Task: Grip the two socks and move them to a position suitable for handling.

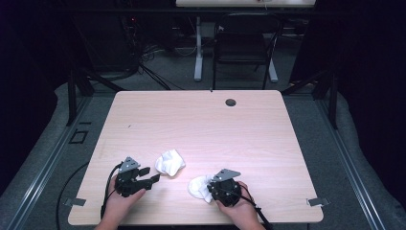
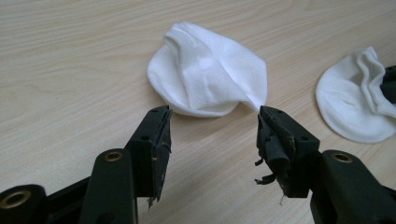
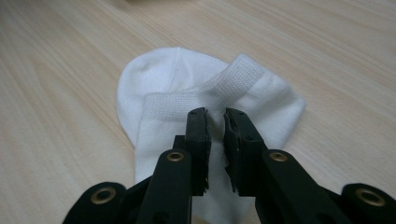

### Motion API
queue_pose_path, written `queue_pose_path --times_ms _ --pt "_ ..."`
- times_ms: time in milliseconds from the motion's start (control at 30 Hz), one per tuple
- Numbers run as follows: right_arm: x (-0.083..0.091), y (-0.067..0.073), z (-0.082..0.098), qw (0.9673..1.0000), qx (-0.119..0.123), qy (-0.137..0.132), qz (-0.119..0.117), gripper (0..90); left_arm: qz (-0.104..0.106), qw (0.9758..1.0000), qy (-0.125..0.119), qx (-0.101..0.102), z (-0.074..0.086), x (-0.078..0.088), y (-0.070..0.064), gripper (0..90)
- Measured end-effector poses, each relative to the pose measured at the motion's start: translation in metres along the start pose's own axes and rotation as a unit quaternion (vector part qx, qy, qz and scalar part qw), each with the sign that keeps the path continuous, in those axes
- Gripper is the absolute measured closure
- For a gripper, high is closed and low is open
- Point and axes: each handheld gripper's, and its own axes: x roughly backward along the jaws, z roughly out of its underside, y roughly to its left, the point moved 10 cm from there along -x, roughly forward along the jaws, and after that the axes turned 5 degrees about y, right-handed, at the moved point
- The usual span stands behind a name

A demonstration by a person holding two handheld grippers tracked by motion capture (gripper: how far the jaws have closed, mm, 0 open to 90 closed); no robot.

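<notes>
Two white socks lie on the wooden table (image 1: 201, 124). One crumpled sock (image 1: 170, 162) (image 2: 205, 70) rests just ahead of my left gripper (image 1: 151, 174) (image 2: 215, 116). Its jaws stand wide open, and a corner of that sock touches the tip of one jaw. The other sock (image 1: 197, 187) (image 3: 163, 84) (image 2: 350, 102) lies flatter near the front edge. My right gripper (image 1: 210, 188) (image 3: 215, 119) sits over its ribbed cuff with the jaws drawn close together, and the fabric looks bunched up between them.
A dark round cable hole (image 1: 231, 102) is set into the table near the far edge. Behind the table stands a black folding chair (image 1: 244, 43) beside a white desk leg. Cables trail off the table's front left corner.
</notes>
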Motion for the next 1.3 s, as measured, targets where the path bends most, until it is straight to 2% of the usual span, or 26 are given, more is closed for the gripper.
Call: queue_pose_path --times_ms 233,367,467,533,633,700,767,900,967,1067,1167,1200,1300 --pt "-0.002 0.017 -0.001 0.9999 0.002 0.006 -0.010 79.8 -0.011 0.9999 0.003 0.003 0.001 -0.002 0.001 45.3" --pt "-0.003 0.022 -0.001 0.9999 0.007 0.004 -0.010 79.9 -0.013 0.9999 0.004 0.005 0.000 -0.003 0.000 45.4" --pt "-0.004 0.028 -0.002 0.9999 0.009 -0.003 -0.012 80.1 -0.016 0.9998 0.001 0.014 -0.004 -0.004 0.001 46.9" --pt "-0.005 0.031 -0.003 0.9999 0.006 -0.007 -0.012 80.1 -0.018 0.9994 -0.002 0.028 -0.013 -0.007 0.001 47.6" --pt "-0.005 0.034 -0.002 0.9999 0.008 -0.003 -0.012 80.1 -0.020 0.9993 0.000 0.031 -0.018 -0.010 0.000 47.6" --pt "-0.005 0.036 -0.002 0.9999 0.010 -0.004 -0.008 80.1 -0.023 0.9993 0.003 0.030 -0.023 -0.016 -0.001 47.1" --pt "-0.005 0.039 -0.002 0.9998 0.013 -0.004 -0.011 79.5 -0.033 0.9990 0.014 0.027 -0.028 -0.031 -0.001 47.1" --pt "-0.002 0.041 -0.004 0.9998 0.007 -0.010 -0.017 78.0 -0.036 0.9984 0.037 0.022 -0.027 -0.049 -0.003 47.8" --pt "0.000 0.041 -0.005 0.9997 0.006 -0.014 -0.020 77.9 -0.037 0.9983 0.040 0.021 -0.026 -0.052 -0.003 48.1" --pt "0.012 0.041 -0.013 0.9989 -0.001 -0.039 -0.024 77.7 -0.037 0.9980 0.048 0.018 -0.026 -0.062 -0.002 49.0" --pt "0.018 0.038 -0.017 0.9985 -0.003 -0.051 -0.022 77.6 -0.037 0.9981 0.048 0.007 -0.027 -0.065 -0.002 49.3" --pt "0.019 0.037 -0.017 0.9984 -0.006 -0.051 -0.022 77.3 -0.038 0.9982 0.046 0.000 -0.029 -0.068 -0.004 49.4" --pt "0.019 0.033 -0.016 0.9987 -0.010 -0.044 -0.025 76.5 -0.033 0.9986 0.042 -0.002 -0.033 -0.073 -0.007 49.8"
